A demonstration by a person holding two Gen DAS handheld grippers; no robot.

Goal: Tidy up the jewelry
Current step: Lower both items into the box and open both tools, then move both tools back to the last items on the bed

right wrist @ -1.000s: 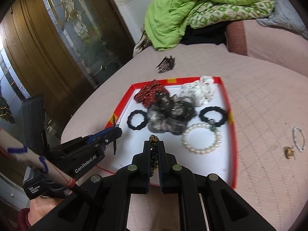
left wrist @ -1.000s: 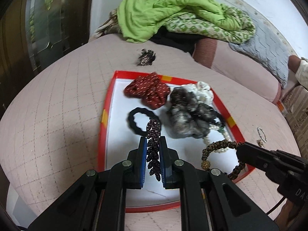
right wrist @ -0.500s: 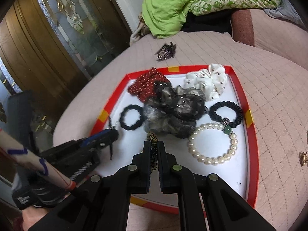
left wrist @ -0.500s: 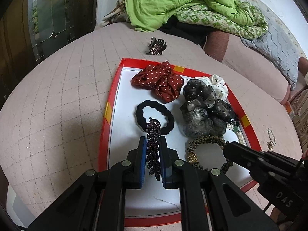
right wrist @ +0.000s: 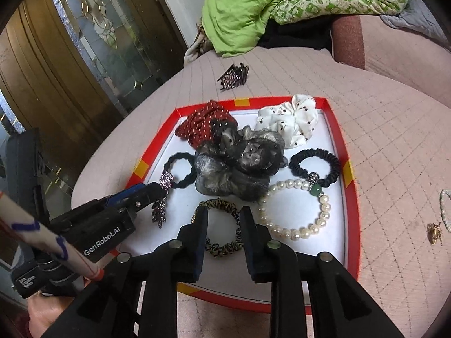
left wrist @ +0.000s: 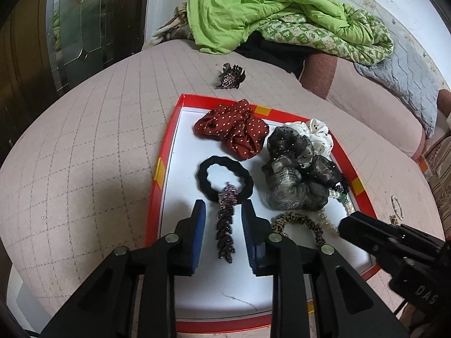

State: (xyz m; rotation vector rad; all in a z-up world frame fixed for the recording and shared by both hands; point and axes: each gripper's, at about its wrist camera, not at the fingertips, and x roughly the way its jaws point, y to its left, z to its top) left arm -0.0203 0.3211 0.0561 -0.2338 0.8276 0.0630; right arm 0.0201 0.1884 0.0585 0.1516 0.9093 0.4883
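Pink quilted bedding (left wrist: 84, 146) covers the bed, with a green duvet (left wrist: 253, 8) heaped at the far end and a red-rimmed tray (left wrist: 165, 152) lying in the middle. Both grippers hang over the tray's near edge. The left gripper (left wrist: 222, 225) has just been spreading its jaws; the sparkly purple leaf-shaped hair clip (left wrist: 225, 225) lies between the blue pads, free of them, its tip over a black hair tie (left wrist: 208, 166). The right gripper (right wrist: 224, 225) has likewise just been opening, and the leopard-print scrunchie (right wrist: 222, 249) rests on the tray floor between its fingers, not pinched. Further in sit a grey organza scrunchie (right wrist: 236, 166), a red dotted scrunchie (left wrist: 234, 129), a white scrunchie (right wrist: 290, 121), a pearl bracelet (right wrist: 293, 229) and a black scrunchie (right wrist: 315, 159). A dark claw clip (left wrist: 229, 77) lies on the bedding beyond the tray.
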